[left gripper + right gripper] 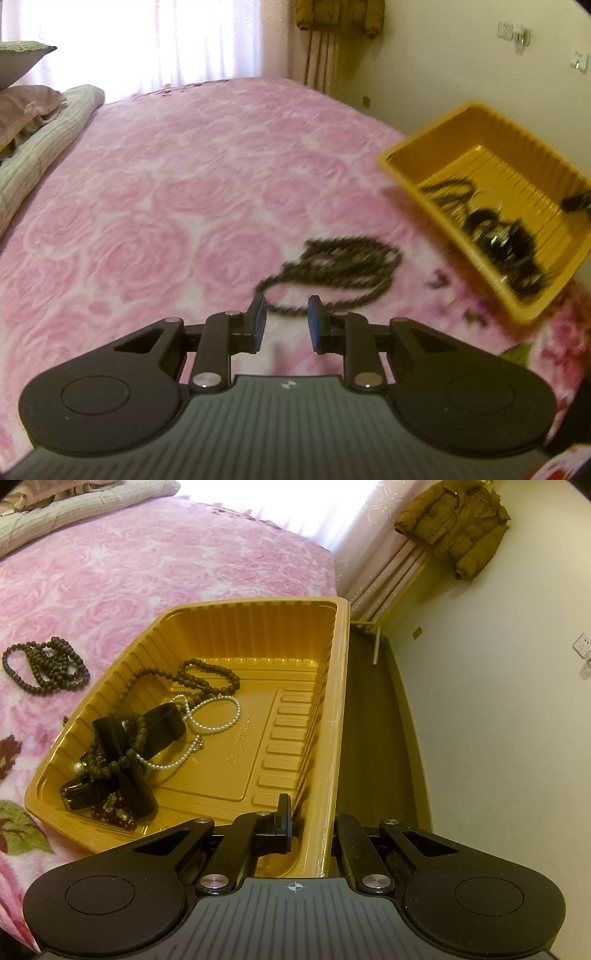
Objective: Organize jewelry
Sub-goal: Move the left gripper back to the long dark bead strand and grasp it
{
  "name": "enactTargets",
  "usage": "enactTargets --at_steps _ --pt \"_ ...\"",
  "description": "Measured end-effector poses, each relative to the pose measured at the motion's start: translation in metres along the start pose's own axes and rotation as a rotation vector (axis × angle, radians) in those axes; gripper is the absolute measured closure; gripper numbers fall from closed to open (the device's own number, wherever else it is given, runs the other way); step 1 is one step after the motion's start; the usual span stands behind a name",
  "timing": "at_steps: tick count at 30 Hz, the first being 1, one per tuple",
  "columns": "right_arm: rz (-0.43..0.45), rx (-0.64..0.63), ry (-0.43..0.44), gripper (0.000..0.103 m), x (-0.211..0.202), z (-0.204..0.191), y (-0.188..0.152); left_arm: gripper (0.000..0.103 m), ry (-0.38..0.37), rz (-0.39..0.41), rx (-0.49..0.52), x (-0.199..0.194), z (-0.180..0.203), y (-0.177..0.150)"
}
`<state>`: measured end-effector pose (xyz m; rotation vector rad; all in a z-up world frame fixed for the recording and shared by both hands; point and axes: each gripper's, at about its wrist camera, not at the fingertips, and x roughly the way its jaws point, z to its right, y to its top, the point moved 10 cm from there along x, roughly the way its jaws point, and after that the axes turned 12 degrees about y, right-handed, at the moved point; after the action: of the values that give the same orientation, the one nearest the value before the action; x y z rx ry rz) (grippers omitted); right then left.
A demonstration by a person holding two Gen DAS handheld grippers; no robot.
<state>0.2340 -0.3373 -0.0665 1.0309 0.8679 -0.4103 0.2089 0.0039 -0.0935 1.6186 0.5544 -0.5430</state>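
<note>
- The left gripper [286, 319], nearest the lens, hangs just short of the beads [332, 275], jaws part open and empty.
- To grasp well, I judge it should come lower, straddle the near loop, and close on several strands at once so none trails.
- The beads are a dark, tangled string, coiled on the pink bedspread [147, 184], just left of the tray [406, 155].
- The right gripper [310, 823] is clamped on the tray's wall, steadying it; other jewelry lies inside.
</note>
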Motion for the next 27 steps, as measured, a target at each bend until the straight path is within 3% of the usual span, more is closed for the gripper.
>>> enactTargets --at_steps 10,17,21,27 --pt "0.0 0.001 0.0 0.098 0.0 0.0 0.0 0.078 0.032 0.003 -0.051 0.033 -0.005 0.008" --pt "-0.002 0.003 0.0 0.098 0.001 0.002 -0.001 0.078 0.041 -0.109 -0.01 0.064 0.001 0.0" --pt "-0.003 0.003 0.0 0.098 0.001 0.003 -0.003 0.097 0.039 -0.133 0.025 0.063 0.004 -0.001" --pt "-0.004 0.003 -0.001 0.098 0.001 0.004 -0.003 0.097 0.053 -0.083 0.12 0.045 0.004 0.008"
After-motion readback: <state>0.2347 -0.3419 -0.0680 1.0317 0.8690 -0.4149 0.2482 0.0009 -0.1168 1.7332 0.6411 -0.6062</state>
